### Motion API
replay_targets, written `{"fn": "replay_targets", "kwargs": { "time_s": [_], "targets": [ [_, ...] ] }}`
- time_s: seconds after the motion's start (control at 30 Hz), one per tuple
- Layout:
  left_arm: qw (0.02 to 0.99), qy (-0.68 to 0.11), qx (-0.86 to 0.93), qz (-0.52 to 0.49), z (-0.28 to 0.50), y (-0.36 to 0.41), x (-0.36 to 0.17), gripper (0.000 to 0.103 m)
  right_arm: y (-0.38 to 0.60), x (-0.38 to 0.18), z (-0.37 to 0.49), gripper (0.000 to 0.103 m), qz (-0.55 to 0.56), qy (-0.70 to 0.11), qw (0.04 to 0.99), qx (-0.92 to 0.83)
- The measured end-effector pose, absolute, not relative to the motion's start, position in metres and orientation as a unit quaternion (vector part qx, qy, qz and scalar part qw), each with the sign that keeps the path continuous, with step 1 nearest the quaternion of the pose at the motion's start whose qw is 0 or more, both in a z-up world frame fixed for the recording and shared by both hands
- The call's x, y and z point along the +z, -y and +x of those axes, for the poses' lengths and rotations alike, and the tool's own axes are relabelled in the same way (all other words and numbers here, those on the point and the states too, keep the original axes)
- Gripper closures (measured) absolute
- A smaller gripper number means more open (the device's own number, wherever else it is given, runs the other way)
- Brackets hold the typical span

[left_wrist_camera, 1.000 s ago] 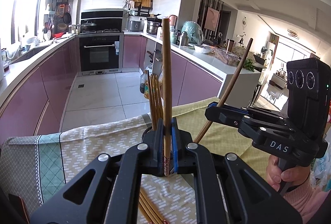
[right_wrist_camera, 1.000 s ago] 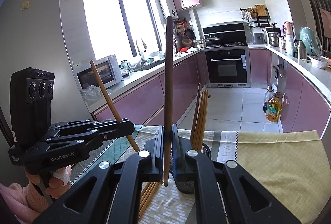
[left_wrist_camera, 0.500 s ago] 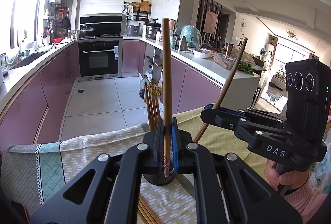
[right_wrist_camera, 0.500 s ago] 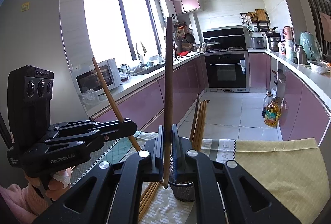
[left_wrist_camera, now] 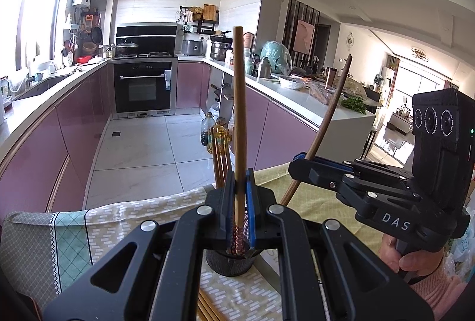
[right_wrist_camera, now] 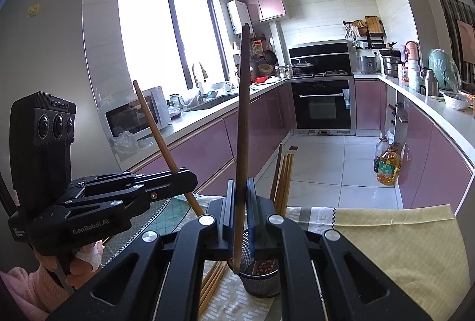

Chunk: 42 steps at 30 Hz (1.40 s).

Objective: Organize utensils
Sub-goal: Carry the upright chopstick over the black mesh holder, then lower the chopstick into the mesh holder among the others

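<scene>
Both grippers point slightly downward over a table covered with a patterned cloth (left_wrist_camera: 124, 220); each is held from below by a hand in a pink sleeve, the right hand (left_wrist_camera: 415, 261) seen at the lower right of the left view, the left hand (right_wrist_camera: 77, 258) at the lower left of the right view with a white wrap on one finger.

The left gripper (left_wrist_camera: 240, 202) has its fingers pressed together on a light brown chopstick (left_wrist_camera: 239, 119); the stick stands nearly upright between the blue pads, its patterned lower end reaching down into the mouth of a dark mesh cup (left_wrist_camera: 228, 264). The right gripper (right_wrist_camera: 240, 208) likewise pinches a darker brown chopstick (right_wrist_camera: 242, 128); that stick rises almost vertically with a slight lean, and its lower tip hangs just at the rim of the cup (right_wrist_camera: 261, 279).

From the other side, each stick looks tilted where it crosses the opposite gripper's jaws.

The cup stands on the cloth just in front of both grippers; several more wooden chopsticks (right_wrist_camera: 283, 178) already stand in it, leaning toward its far side, their patterned ends visible inside. A further bundle of chopsticks (right_wrist_camera: 212, 282) lies flat on the cloth just beside the cup, partly hidden under the grippers.
</scene>
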State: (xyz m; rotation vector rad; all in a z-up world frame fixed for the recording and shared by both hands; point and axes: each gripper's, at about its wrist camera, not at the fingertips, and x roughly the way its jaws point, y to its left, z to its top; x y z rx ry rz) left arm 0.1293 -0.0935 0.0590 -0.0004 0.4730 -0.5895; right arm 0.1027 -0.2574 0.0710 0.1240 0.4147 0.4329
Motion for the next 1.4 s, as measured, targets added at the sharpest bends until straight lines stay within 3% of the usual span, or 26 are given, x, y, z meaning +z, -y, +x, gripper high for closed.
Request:
{"fn": "replay_targets", "kwargs": {
  "time_s": [1.4],
  "targets": [
    [0.924,-0.277,-0.262,0.016,0.163,0.119,0.046,0.095,0.249,0.052,0.132,0.097,0.054,-0.232,0.955,0.176]
  ]
}}
